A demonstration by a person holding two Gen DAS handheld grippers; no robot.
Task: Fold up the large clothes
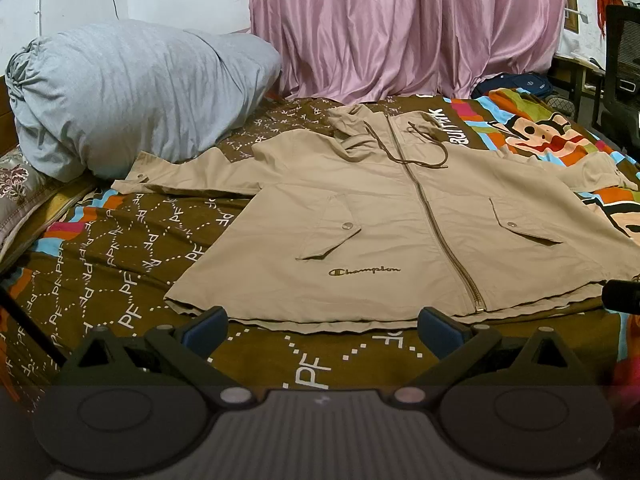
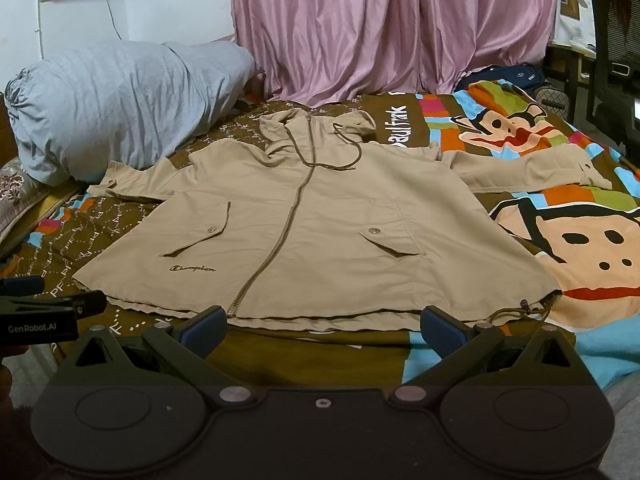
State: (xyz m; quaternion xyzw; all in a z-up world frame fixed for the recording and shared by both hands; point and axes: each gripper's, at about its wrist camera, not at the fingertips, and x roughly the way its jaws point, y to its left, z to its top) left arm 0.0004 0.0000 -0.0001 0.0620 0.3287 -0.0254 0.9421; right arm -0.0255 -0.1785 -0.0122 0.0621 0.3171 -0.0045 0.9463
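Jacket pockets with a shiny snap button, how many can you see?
2. One flap pocket sits left of the zipper, above the Champion logo; the other pocket sits right of it. More may be hidden.

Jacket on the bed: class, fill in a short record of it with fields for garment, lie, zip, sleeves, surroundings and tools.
garment: beige hooded jacket with "Champion" lettering near the hem
lie: spread flat, front up, hood at the far end, on the patterned bedspread
zip: closed
sleeves: both spread outward to the sides, unfolded
surroundings: grey bundle of bedding at the far left; pink curtain behind
tools: left tool and right tool both open, at the near hem, holding nothing
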